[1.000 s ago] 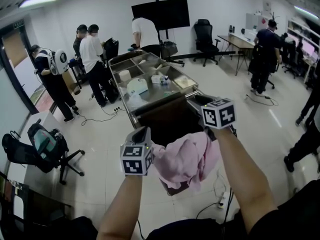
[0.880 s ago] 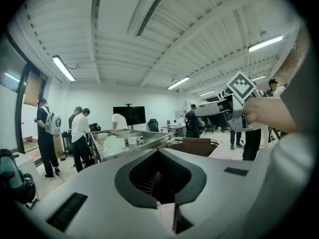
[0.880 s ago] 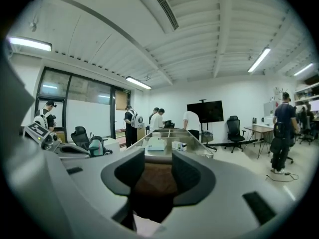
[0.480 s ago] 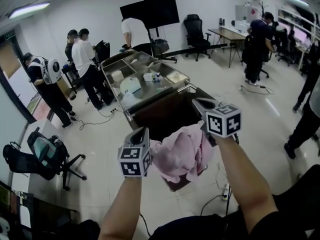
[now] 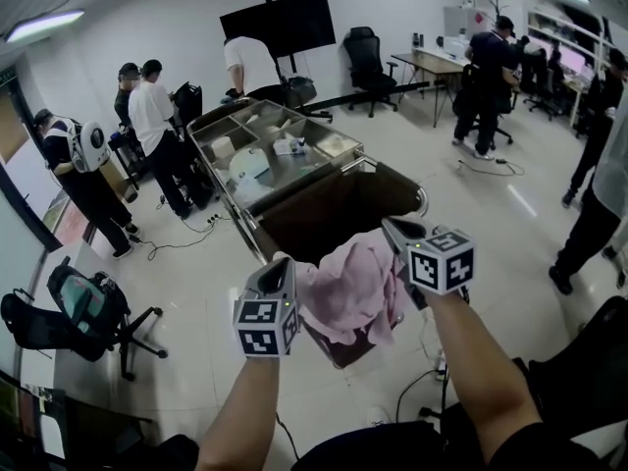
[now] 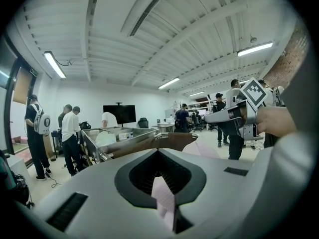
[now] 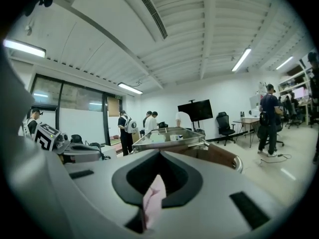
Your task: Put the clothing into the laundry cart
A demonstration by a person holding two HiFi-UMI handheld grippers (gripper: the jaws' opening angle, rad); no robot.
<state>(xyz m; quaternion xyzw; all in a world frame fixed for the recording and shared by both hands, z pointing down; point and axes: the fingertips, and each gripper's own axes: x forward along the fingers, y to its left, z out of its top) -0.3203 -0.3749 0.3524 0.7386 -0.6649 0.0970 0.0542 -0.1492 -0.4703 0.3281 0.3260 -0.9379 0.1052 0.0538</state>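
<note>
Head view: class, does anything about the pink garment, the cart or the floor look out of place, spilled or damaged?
Nothing stands out. The pink garment hangs bunched between the left gripper and the right gripper, both shut on it, by the laundry cart's near end. Loose cables trail across the floor; nothing is spilled.

A crumpled pink garment (image 5: 351, 285) hangs bunched and sagging in the air over the near end of the laundry cart (image 5: 316, 216), a deep, open-topped brown bin on a metal frame.
</note>
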